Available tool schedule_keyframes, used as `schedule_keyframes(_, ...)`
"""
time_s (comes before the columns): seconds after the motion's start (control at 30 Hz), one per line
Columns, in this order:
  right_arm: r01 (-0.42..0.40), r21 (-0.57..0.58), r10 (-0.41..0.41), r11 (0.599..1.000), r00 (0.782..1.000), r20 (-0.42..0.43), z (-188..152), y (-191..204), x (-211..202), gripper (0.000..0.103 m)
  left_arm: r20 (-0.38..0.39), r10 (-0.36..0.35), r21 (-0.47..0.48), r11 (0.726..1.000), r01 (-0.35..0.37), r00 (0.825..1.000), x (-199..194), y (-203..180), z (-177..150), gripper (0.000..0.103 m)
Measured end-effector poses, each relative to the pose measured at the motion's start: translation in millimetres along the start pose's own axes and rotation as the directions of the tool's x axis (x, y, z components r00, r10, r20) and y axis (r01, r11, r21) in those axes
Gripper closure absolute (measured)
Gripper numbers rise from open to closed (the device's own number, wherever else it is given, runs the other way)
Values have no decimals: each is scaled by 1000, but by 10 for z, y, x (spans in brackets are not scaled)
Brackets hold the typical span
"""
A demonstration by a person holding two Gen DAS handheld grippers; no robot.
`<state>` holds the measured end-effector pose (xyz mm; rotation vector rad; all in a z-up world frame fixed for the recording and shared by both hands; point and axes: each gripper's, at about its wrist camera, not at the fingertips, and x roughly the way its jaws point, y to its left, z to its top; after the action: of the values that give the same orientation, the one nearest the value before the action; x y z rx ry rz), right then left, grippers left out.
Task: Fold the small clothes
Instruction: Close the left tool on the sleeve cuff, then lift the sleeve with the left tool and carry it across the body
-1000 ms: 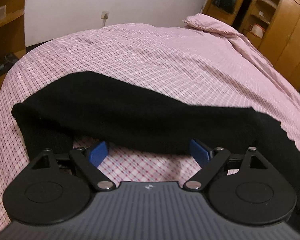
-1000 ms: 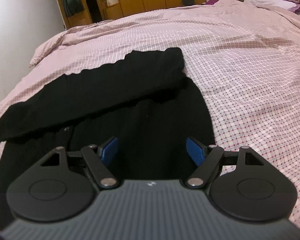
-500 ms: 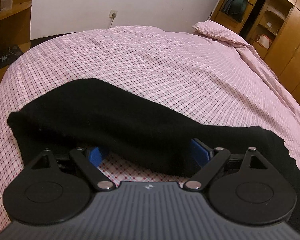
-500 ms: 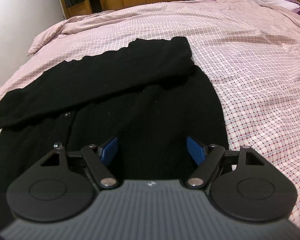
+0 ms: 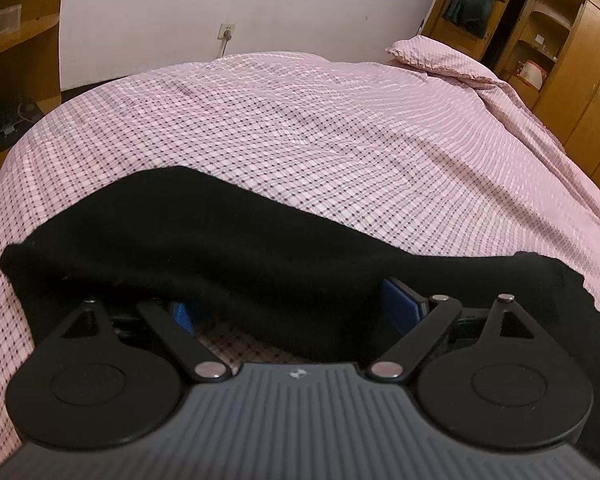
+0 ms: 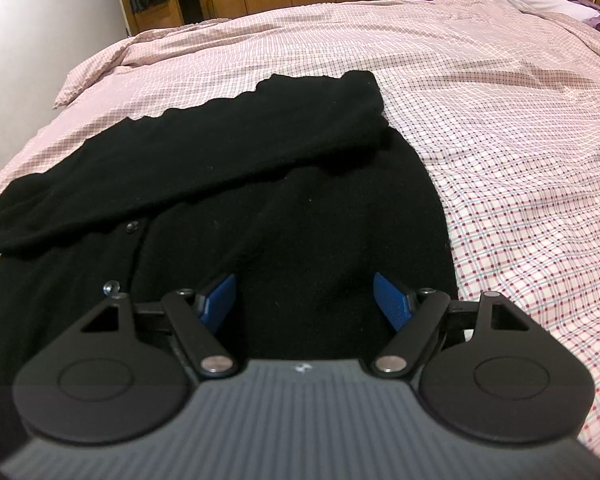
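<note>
Here the black cardigan (image 6: 228,208) lies flat on the pink bed (image 6: 500,120), filling the lower left of the frame, with one sleeve laid across so it folds smaller. Both the left gripper (image 5: 288,312) and the right gripper (image 6: 304,300) stand wide open above it and hold nothing.

Left gripper (image 5: 290,312): my view shows jaws spread wide, pitched down, blue pads (image 5: 400,305) partly hidden behind black fabric; nothing pinched that I can see. Right gripper (image 6: 305,300): jaws apart, pitched down, both blue pads (image 6: 392,300) clear, hovering, gripping nothing.
</note>
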<state>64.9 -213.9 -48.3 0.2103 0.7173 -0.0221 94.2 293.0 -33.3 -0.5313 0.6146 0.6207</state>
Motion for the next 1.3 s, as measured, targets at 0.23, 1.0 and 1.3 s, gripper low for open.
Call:
schedule_keyframes(0.23, 8, 0, -8, 1000, 1000, 9, 7, 29, -21, 26, 0, 11, 29, 1000, -11, 1000, 39, -29, -19, 11)
schedule_keyframes(1.0, -44, -45, 48, 998, 996, 81, 52, 165, -156, 26, 145, -130, 60, 991, 123, 981, -118, -32, 210, 89)
schedule_keyframes(1.3, -60, -23, 62, 998, 994, 88, 40, 114, -182, 26, 250, -296, 172, 950, 259, 922, -635, -476, 457, 90)
